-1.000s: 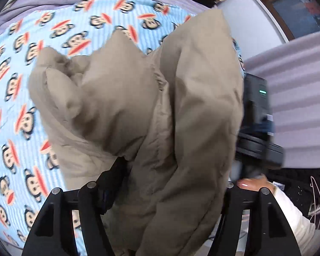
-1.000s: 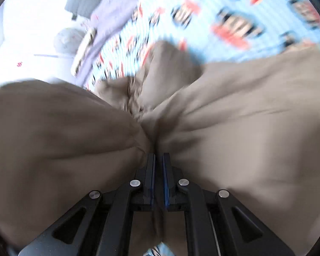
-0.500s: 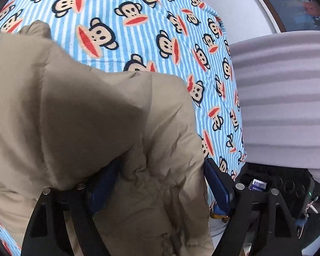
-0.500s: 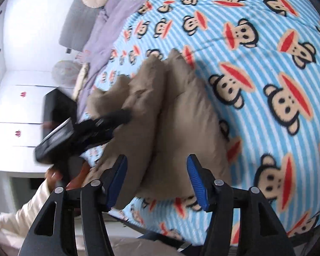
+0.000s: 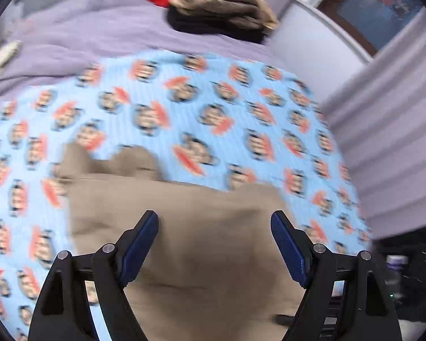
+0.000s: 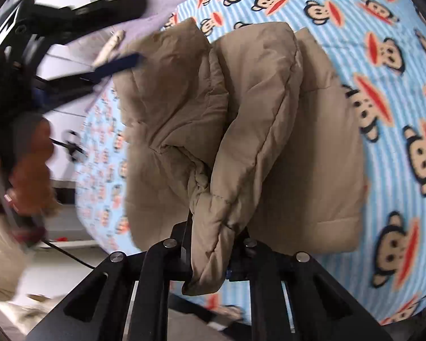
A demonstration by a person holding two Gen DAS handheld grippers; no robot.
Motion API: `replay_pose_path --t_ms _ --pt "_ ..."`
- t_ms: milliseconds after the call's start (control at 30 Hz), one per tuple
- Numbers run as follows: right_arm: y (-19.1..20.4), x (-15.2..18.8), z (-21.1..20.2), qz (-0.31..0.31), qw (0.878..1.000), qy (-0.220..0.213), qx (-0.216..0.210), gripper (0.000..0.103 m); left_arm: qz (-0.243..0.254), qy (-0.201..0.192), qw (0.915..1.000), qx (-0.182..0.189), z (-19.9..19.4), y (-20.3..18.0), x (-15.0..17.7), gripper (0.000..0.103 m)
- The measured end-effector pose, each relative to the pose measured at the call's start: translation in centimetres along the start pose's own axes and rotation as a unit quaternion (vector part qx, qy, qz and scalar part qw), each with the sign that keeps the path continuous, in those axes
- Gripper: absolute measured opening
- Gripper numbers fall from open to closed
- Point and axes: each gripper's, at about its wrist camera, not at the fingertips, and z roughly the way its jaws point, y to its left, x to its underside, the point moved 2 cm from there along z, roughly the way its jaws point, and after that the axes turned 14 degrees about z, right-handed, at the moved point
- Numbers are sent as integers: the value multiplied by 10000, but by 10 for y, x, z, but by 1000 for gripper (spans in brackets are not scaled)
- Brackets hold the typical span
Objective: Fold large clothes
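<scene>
A tan puffer jacket [image 6: 241, 99] lies bunched and folded on the monkey-print blue blanket [image 6: 383, 56]. My right gripper [image 6: 215, 236] is closing its jaws on a thick fold at the jacket's near edge, and the pads press on the fabric. In the left wrist view the jacket [image 5: 184, 199] lies flat below my left gripper [image 5: 214, 217], which is open with nothing pinched between its blue pads. The right wrist view also shows the left gripper [image 6: 140, 29] off to the upper left of the jacket, held by a hand [image 6: 34, 156].
The blanket [image 5: 184, 99] covers a bed with a purple sheet [image 5: 99, 28]. A pile of dark and tan clothes [image 5: 221, 5] sits at the far end. A ribbed purple panel [image 5: 397, 128] runs along the right side. The bed's edge and floor are close below.
The left gripper let go of the jacket and drew back above it. The right gripper opened, came in at the jacket's near edge and closed on a fold. The jacket now lies folded on the blanket.
</scene>
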Motion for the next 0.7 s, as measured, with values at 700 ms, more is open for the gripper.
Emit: replay_pose_path --t_ms 700 --pt "-65 16 -39 948 9943 -391 285 17 217 878 9919 -895 125 -21 -8 82"
